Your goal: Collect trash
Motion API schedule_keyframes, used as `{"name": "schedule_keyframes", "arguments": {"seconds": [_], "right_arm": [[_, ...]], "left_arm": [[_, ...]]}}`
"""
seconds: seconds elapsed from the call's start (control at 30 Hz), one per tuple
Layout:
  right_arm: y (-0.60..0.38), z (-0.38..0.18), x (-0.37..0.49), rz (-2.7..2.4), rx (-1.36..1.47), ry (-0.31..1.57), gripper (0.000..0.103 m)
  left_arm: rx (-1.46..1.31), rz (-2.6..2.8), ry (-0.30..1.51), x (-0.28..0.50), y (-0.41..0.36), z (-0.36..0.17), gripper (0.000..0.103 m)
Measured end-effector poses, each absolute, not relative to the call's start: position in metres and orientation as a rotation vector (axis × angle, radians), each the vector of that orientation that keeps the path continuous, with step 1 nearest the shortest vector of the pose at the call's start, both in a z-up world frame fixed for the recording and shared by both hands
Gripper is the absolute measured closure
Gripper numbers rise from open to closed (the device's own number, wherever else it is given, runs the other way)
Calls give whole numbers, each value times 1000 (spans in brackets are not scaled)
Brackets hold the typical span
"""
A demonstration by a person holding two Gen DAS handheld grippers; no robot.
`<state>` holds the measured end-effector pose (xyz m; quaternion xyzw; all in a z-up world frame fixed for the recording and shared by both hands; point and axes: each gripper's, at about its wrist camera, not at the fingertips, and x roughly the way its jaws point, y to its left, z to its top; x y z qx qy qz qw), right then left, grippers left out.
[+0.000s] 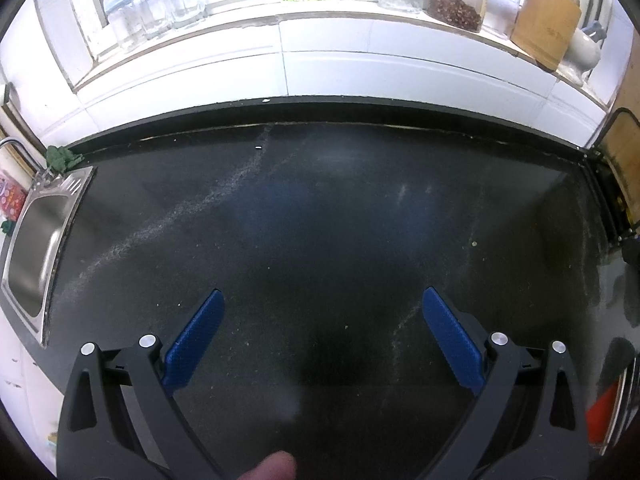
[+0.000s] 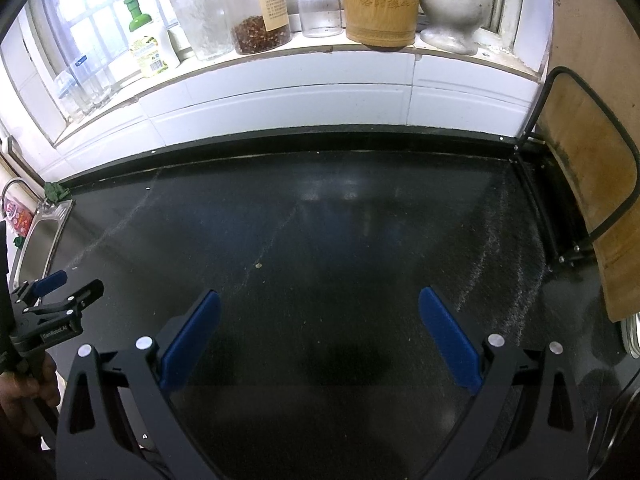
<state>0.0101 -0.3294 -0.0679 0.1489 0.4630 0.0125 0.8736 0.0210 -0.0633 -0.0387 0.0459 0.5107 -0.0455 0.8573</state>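
Note:
My left gripper (image 1: 323, 297) is open and empty above the dark countertop (image 1: 320, 208). My right gripper (image 2: 319, 298) is open and empty above the same countertop (image 2: 320, 232). The left gripper also shows in the right wrist view (image 2: 56, 286) at the far left, held in a hand. Only small specks lie on the counter: a white fleck (image 1: 258, 147) near the back edge, a pale crumb (image 1: 474, 243) and a crumb (image 2: 258, 265). No larger piece of trash shows in either view.
A steel sink (image 1: 36, 236) sits at the left with a green rag (image 1: 62, 158) at its corner. A wooden cutting board (image 2: 592, 196) in a black rack stands at the right. Jars, bottles, a bamboo holder (image 2: 380, 0) and a mortar (image 2: 454, 4) line the windowsill.

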Motion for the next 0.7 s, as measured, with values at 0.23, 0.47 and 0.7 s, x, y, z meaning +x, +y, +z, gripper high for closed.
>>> {"name": "schedule_keyframes", "arguments": {"seconds": [0.23, 0.47, 0.7], "right_arm": [[-333, -70, 14, 28, 320, 968, 7], [-338, -74, 20, 38, 318, 972, 7], [-341, -92, 16, 20, 295, 933, 7]], "left_arm": [[87, -125, 1041, 19, -66, -35, 7], [124, -120, 1020, 18, -71, -33, 7], [91, -167, 1019, 24, -62, -57, 7]]}}
